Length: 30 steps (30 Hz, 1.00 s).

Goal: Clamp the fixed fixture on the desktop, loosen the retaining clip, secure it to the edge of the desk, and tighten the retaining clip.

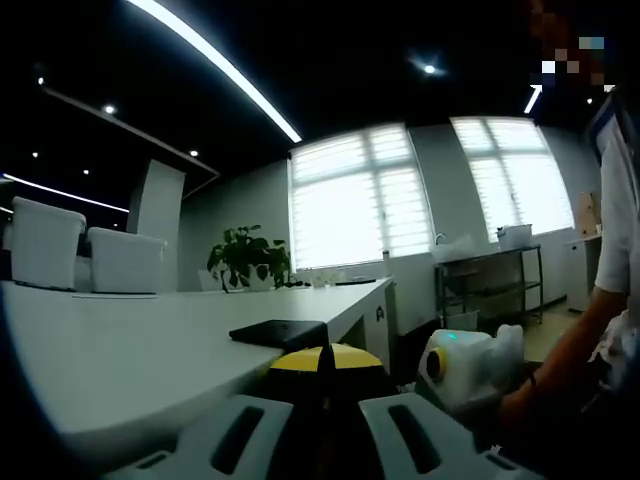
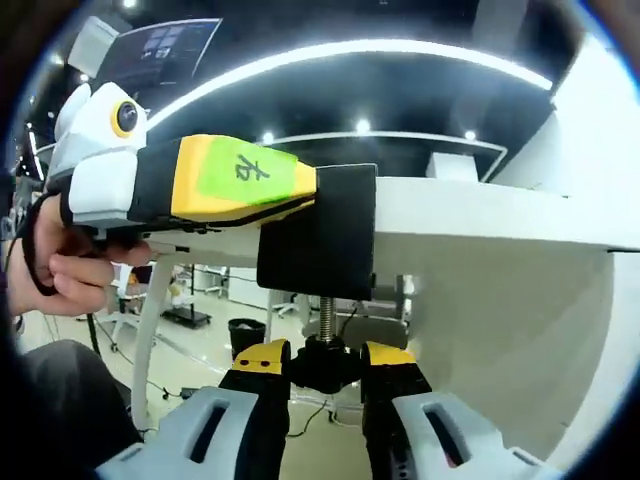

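right gripper [image 2: 325,372] — jaws closed on black knob [image 2: 325,366] at foot of threaded screw [image 2: 325,318], whose long axis runs straight up from jaws into black clamp fixture [image 2: 320,235] seated over white desk edge [image 2: 480,215]. left gripper [image 2: 190,180] grips fixture from the side, a hand [image 2: 70,265] behind it. left gripper view — jaws [image 1: 325,372] shut on fixture; dark plate [image 1: 278,332] lies on desktop [image 1: 120,345].
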Each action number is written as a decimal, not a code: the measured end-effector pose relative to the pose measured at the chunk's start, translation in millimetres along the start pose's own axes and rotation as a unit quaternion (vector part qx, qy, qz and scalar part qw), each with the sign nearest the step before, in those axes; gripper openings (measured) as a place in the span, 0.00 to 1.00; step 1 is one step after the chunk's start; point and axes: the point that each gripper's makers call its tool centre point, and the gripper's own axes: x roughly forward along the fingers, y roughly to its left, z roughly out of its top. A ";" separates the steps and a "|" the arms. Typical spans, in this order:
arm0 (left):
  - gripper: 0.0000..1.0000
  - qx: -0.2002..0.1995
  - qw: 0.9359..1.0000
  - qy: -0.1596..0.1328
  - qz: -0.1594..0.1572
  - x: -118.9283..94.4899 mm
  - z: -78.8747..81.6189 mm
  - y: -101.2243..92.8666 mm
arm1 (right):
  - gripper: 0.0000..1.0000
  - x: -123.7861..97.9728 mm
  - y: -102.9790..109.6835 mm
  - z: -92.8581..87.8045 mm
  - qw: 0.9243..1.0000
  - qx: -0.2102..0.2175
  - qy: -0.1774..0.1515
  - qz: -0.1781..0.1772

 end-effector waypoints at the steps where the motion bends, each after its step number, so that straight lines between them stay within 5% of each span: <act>1: 0.03 0.000 1.000 0.000 0.000 -0.2 0.0 0.0 | 0.26 -0.4 2.4 0.1 1.000 0.005 0.000 0.023; 10: 0.03 -0.016 1.000 -0.004 -0.001 -0.7 0.5 1.2 | 0.26 2.0 11.4 1.8 0.985 -0.026 0.000 0.168; 16: 0.03 -0.017 1.000 -0.005 -0.002 -0.4 0.6 1.4 | 0.26 4.1 13.2 0.1 0.979 -0.031 0.009 0.201; 20: 0.03 -0.017 1.000 -0.005 -0.002 -0.2 0.6 1.8 | 0.27 6.3 11.3 -2.2 0.979 -0.034 0.009 0.199; 24: 0.03 -0.014 1.000 -0.004 -0.002 -0.1 0.5 1.8 | 0.28 4.9 5.8 -8.6 0.986 -0.039 0.013 0.159; 30: 0.03 -0.029 1.000 -0.004 0.000 -0.4 1.3 3.0 | 0.44 -18.5 5.2 -27.3 0.996 -0.034 0.019 0.082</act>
